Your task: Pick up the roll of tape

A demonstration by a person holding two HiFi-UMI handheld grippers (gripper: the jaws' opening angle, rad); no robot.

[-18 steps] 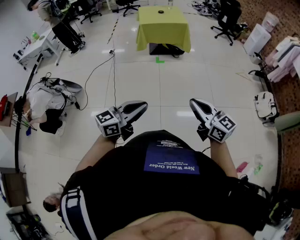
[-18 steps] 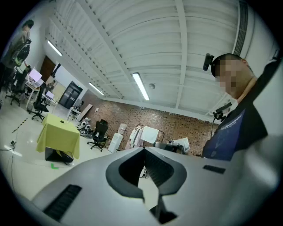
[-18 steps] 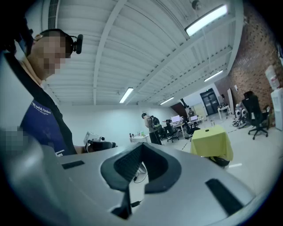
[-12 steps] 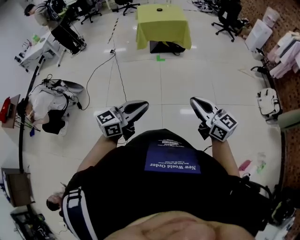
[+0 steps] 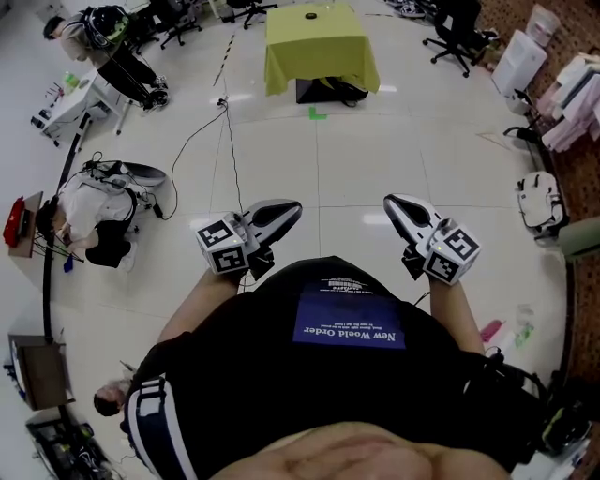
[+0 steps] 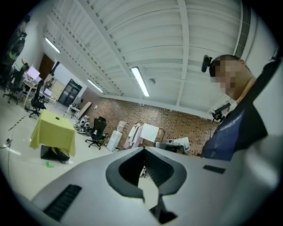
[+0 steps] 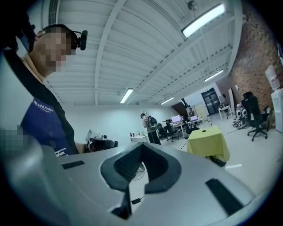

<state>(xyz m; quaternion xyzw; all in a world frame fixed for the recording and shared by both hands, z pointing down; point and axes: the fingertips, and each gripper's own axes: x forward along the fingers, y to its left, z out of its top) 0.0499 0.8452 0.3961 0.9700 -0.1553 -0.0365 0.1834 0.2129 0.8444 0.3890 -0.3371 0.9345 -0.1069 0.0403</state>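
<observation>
My left gripper (image 5: 289, 209) and right gripper (image 5: 394, 202) both have jaws pressed together, empty. The small dark ring far off on the yellow table (image 5: 319, 52) looks like the roll of tape (image 5: 310, 15): probably light and stiff, best pinched across its wall.

The tape (image 5: 311, 15) is a small, dark, round thing, too distant for detail. It lies flat on the yellow-draped table (image 5: 319, 56) at twelve o'clock in the head view, about mid-width of the top. The left gripper view shows the tape (image 6: 57, 118) toward nine o'clock, and the right gripper view shows the tape (image 7: 204, 130) toward three o'clock.
</observation>
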